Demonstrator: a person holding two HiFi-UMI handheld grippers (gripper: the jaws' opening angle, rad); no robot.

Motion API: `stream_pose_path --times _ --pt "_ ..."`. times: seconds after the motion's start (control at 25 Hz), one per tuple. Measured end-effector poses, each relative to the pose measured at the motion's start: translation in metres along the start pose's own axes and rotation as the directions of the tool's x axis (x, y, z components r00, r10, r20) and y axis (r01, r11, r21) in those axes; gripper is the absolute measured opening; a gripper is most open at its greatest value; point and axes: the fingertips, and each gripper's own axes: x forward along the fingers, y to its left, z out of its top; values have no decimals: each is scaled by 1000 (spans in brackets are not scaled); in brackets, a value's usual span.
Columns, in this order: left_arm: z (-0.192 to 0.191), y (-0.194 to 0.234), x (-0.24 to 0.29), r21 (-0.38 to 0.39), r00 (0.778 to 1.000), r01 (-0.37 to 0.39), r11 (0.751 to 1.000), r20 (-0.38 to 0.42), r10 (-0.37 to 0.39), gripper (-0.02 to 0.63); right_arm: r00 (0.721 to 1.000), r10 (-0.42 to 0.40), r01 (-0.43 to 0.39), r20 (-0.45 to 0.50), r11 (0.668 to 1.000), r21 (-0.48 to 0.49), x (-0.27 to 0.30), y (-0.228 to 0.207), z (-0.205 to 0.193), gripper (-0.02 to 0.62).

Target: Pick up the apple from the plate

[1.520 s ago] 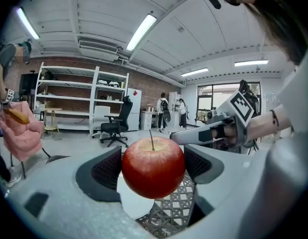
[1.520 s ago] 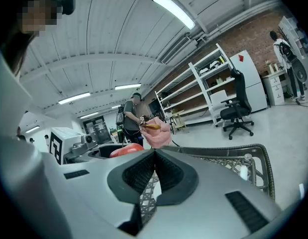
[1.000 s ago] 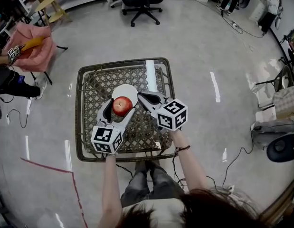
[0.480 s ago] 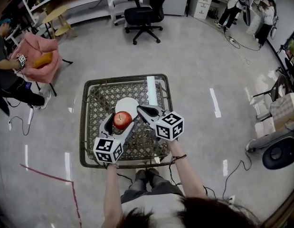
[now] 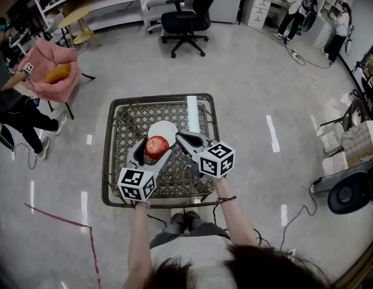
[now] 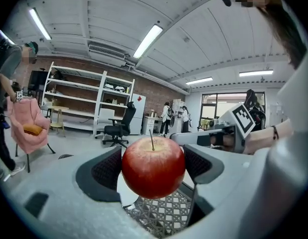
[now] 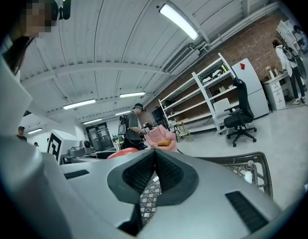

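Note:
A red apple (image 5: 156,146) (image 6: 153,166) with a thin stem is held off the table between the jaws of my left gripper (image 5: 155,147) (image 6: 153,168), which is shut on it. The white plate (image 5: 164,129) lies on the wicker table just beyond the apple, with nothing on it. My right gripper (image 5: 181,138) (image 7: 153,172) hovers to the right of the apple with its jaws shut and nothing between them. In the right gripper view a sliver of the apple (image 7: 123,153) shows past the left jaw.
The wicker table (image 5: 126,131) has a dark raised rim; a white strip (image 5: 192,113) lies along its far right. An office chair (image 5: 183,20) stands beyond it, a pink chair (image 5: 53,77) and a person (image 5: 11,104) at the far left.
My left gripper has carried the apple slightly up and away from the plate. The right gripper has barely shifted. The view has moved a little forward.

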Motion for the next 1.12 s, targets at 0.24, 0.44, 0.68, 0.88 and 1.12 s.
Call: stream_pose_path --times 0.24,0.44,0.68,0.88,1.12 --pt "6 -8 -8 4 1000 18 1000 5 -18 394 1000 -5 5 4 1000 -3 -5 8 4 9" --pt "5 -12 -13 11 1000 30 1000 -2 -30 394 1000 -4 4 25 1000 4 -8 14 6 9" --pt "7 -15 -21 14 999 35 999 1 -35 394 999 6 -6 42 1000 -9 -13 20 10 9" --pt "8 -15 -22 15 999 40 999 10 -40 394 999 11 -11 45 1000 -13 -15 20 11 9" --pt "5 -16 -21 17 999 42 999 9 -42 394 999 20 -19 38 999 -25 -15 23 8 9"
